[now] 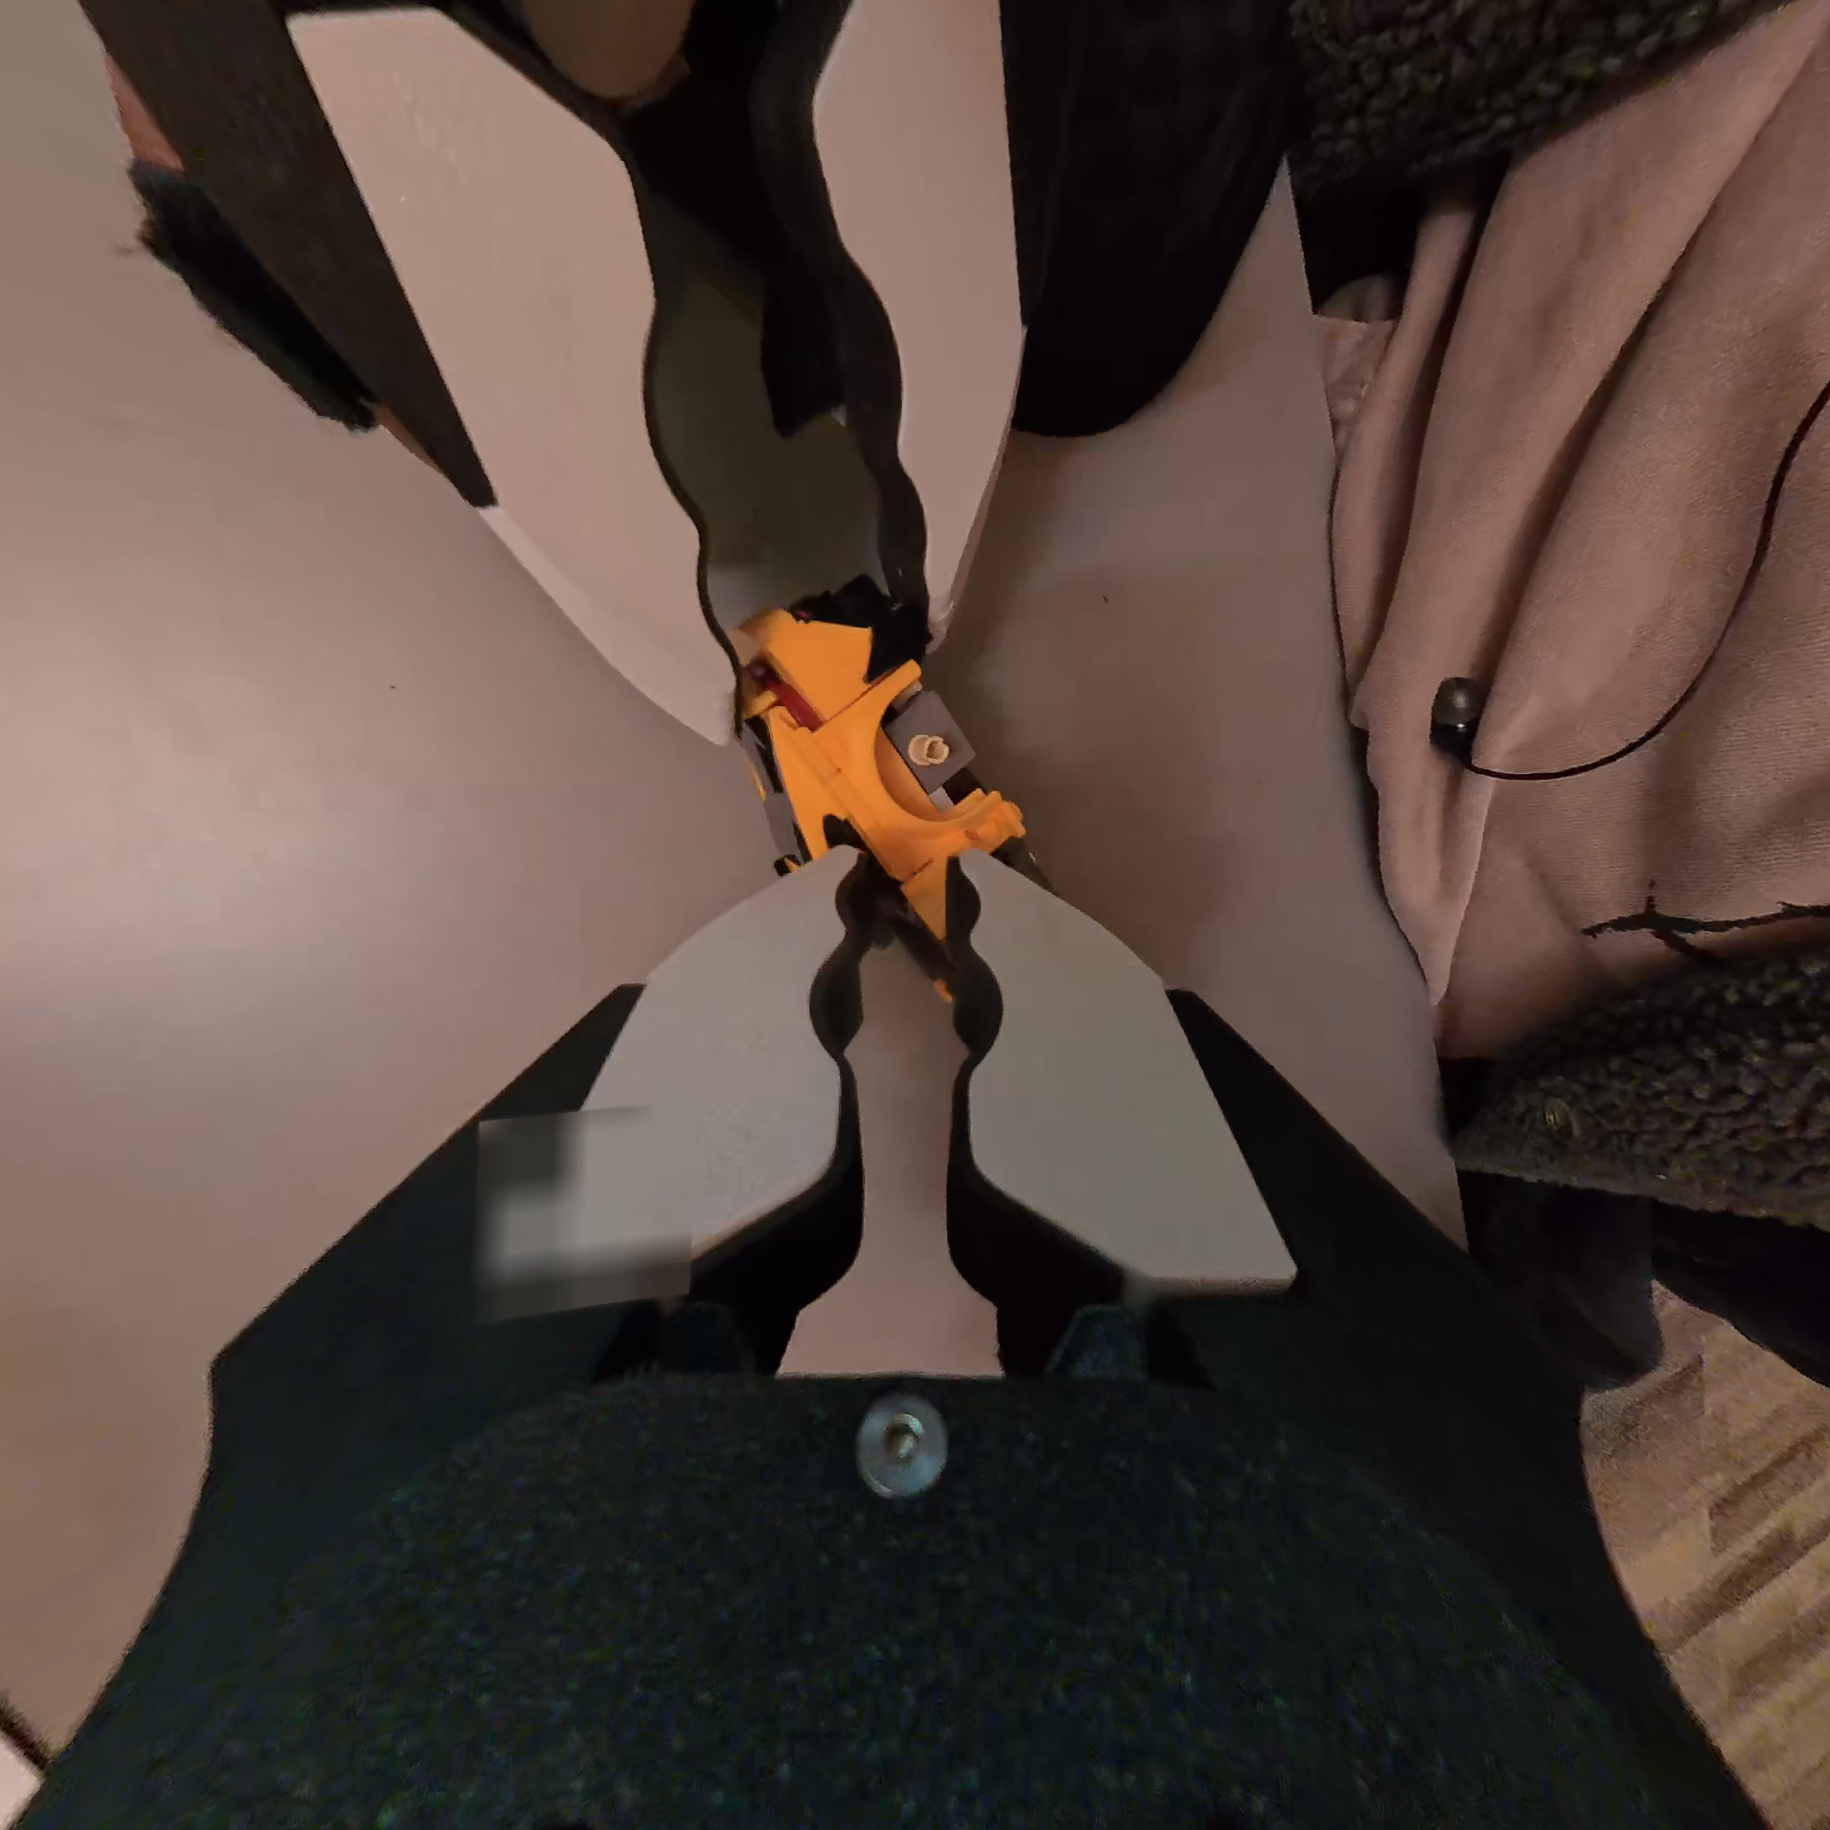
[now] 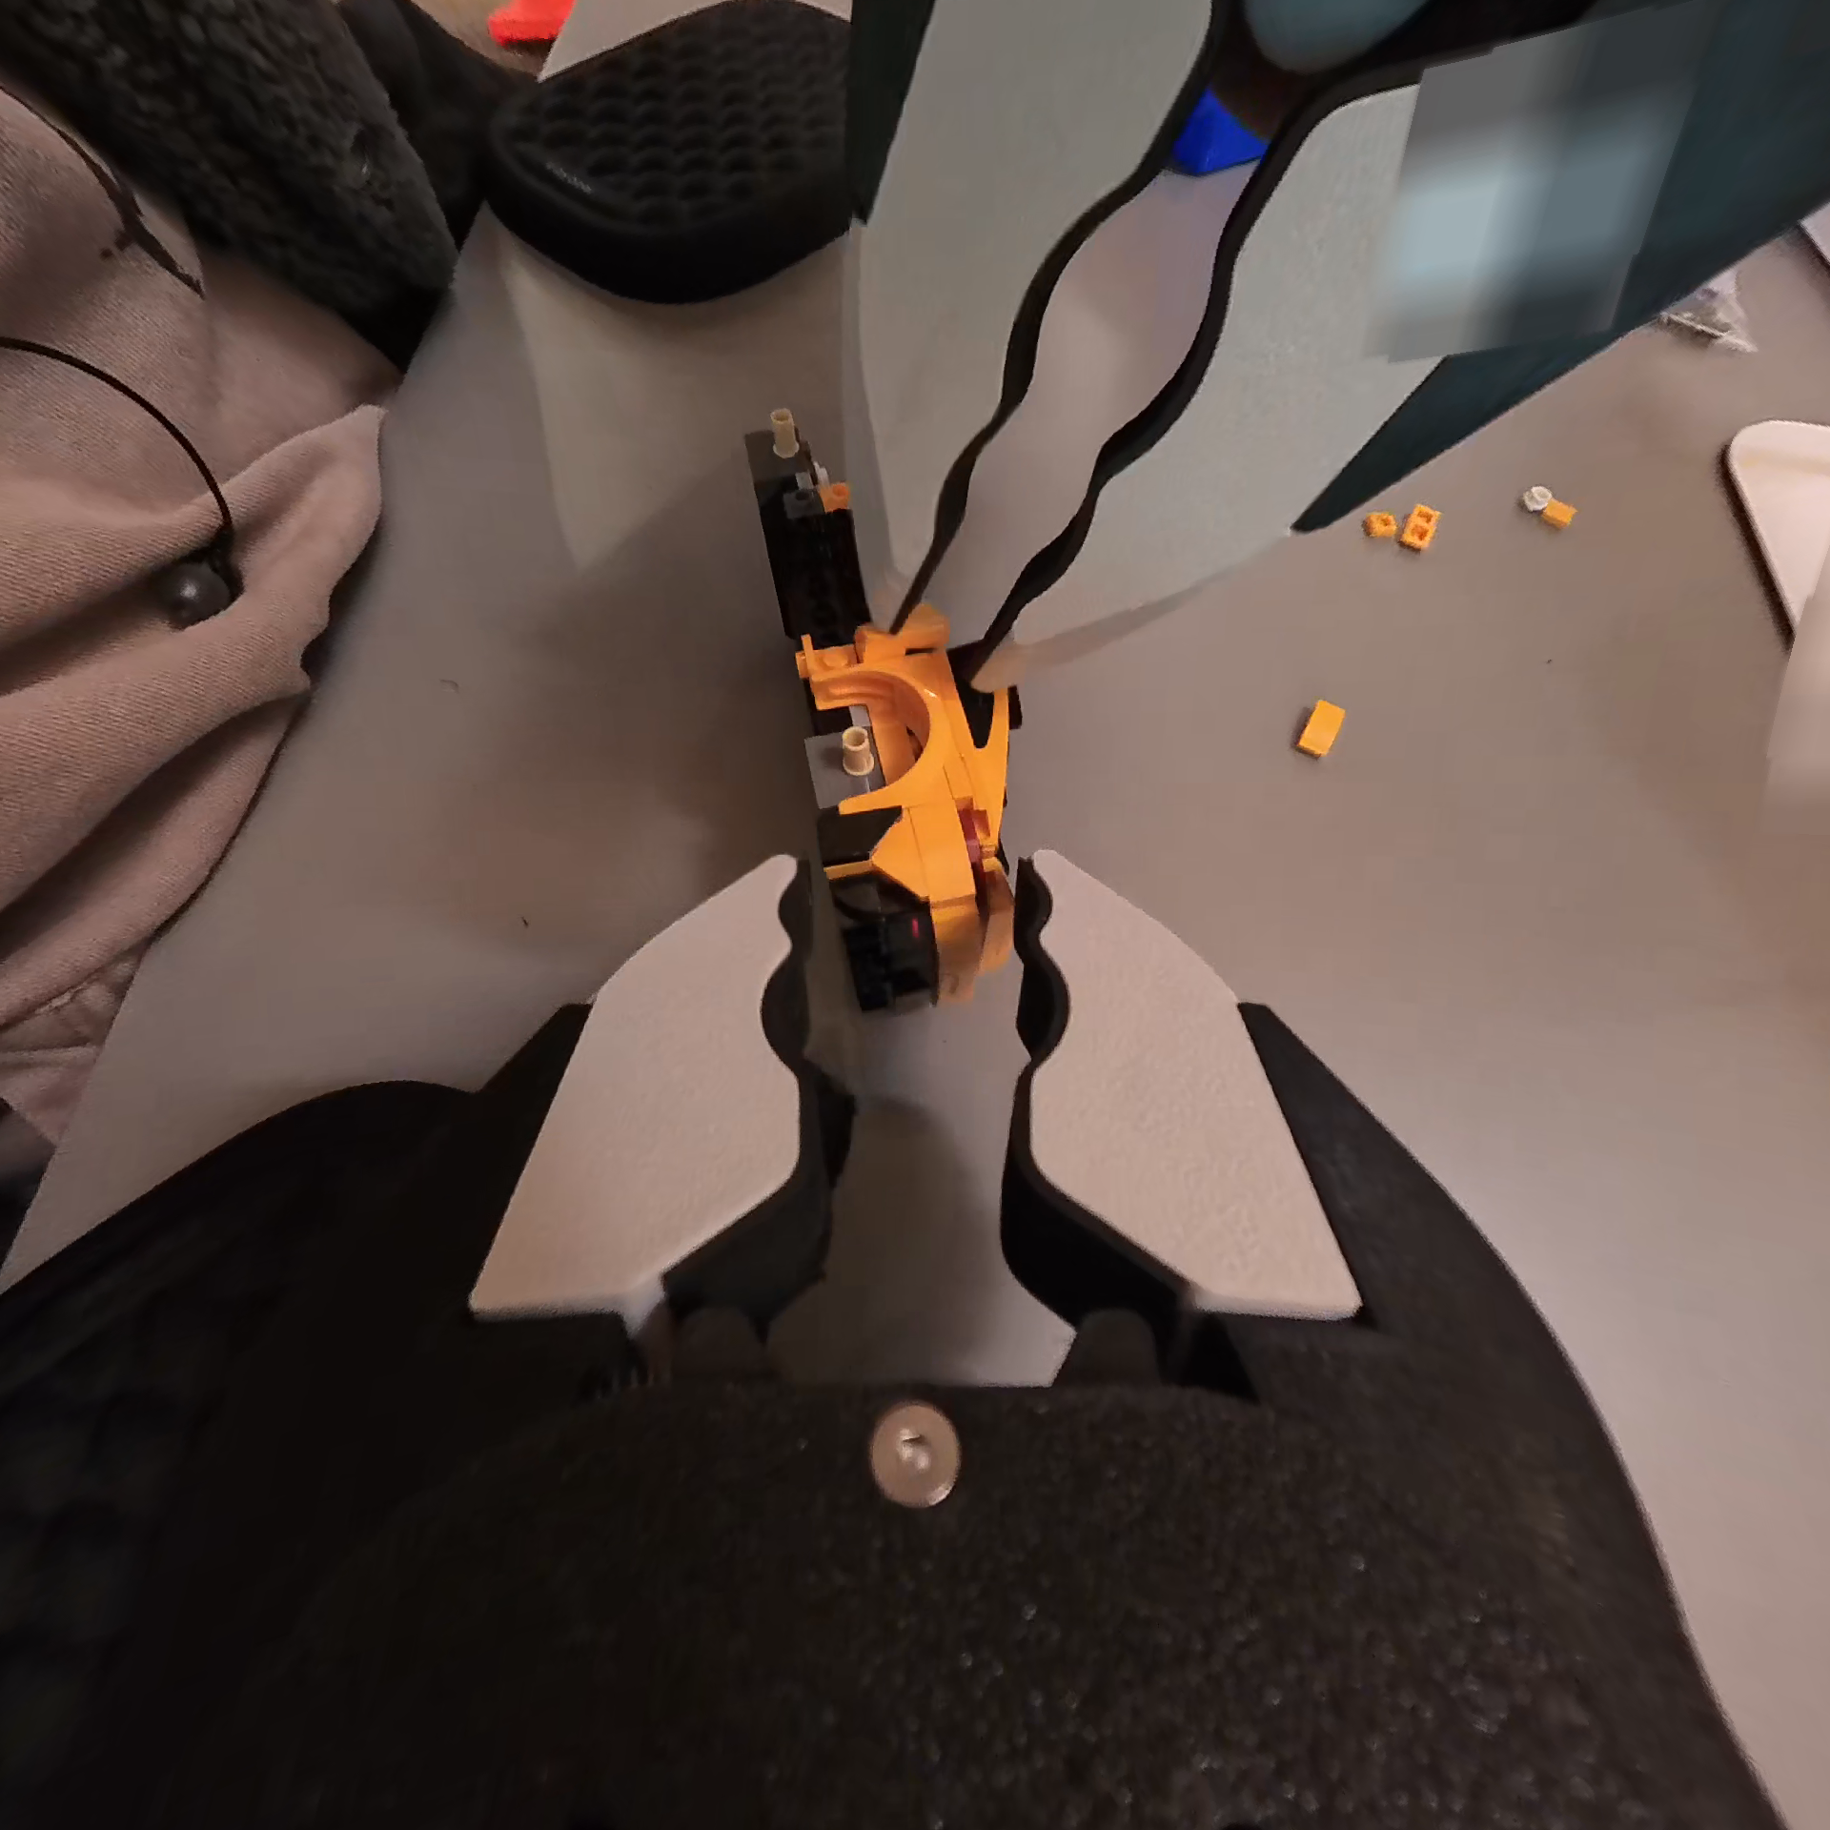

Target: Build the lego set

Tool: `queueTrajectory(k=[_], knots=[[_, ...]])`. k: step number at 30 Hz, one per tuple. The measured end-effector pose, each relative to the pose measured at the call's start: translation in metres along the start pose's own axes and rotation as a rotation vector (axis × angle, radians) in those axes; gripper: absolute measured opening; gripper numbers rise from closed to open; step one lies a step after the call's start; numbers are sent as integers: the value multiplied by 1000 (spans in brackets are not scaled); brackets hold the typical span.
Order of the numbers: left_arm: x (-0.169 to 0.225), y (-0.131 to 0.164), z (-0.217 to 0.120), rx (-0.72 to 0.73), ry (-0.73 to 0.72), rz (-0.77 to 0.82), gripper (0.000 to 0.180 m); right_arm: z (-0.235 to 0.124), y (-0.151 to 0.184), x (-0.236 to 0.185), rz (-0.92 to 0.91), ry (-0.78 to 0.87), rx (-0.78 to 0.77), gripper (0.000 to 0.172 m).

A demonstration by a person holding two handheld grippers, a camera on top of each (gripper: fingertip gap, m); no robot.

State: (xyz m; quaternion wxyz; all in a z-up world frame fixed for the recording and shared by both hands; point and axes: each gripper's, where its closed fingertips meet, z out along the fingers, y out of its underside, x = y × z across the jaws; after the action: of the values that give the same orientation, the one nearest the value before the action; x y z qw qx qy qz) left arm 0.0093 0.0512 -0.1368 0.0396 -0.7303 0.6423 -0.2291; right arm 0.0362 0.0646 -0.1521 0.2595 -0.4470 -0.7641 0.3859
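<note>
Model: a brick-built model (image 2: 906,792), orange and black with a grey block and a tan peg, stands on edge on the table between the two grippers.
Model's far part: a black strip (image 2: 807,535) with a second tan peg on top reaches toward 12 o'clock in the right wrist view.
Surface: a plain grey table (image 2: 1386,990), matte and evenly lit.
Room: a beige garment (image 1: 1584,594) with a black cord and bead lies at 3 o'clock in the left wrist view; dark fleece (image 1: 1634,1089) lies beside it; a strip of patterned floor shows at 4 o'clock.
Left gripper: the left gripper (image 1: 906,896) has its fingers nearly together, both pads pressed on a thin orange and black end of the model.
Right gripper: the right gripper (image 2: 916,891) has its fingers moderately apart around the model's other, thicker end; the right pad is against the orange side, the left pad is close to the black side, contact there I cannot tell.
Model relative to fingers: it runs from 6 to 12 o'clock in each wrist view, one end at each gripper's tips.
Loose bricks: small orange bricks (image 2: 1401,525) and one single brick (image 2: 1320,728) lie at 2 to 3 o'clock in the right wrist view, well apart from the model.
Other: a white object (image 2: 1782,515) sits at the 3 o'clock edge.
</note>
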Motion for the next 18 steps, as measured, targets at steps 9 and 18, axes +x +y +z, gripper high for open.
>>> queueTrajectory(k=[9,18], knots=[[1,0,1,-11,-7,3,12,3,0,0,-9,9,0,37],[4,0,2,-54,-109,8,11,6,0,0,-11,22,-3,38]])
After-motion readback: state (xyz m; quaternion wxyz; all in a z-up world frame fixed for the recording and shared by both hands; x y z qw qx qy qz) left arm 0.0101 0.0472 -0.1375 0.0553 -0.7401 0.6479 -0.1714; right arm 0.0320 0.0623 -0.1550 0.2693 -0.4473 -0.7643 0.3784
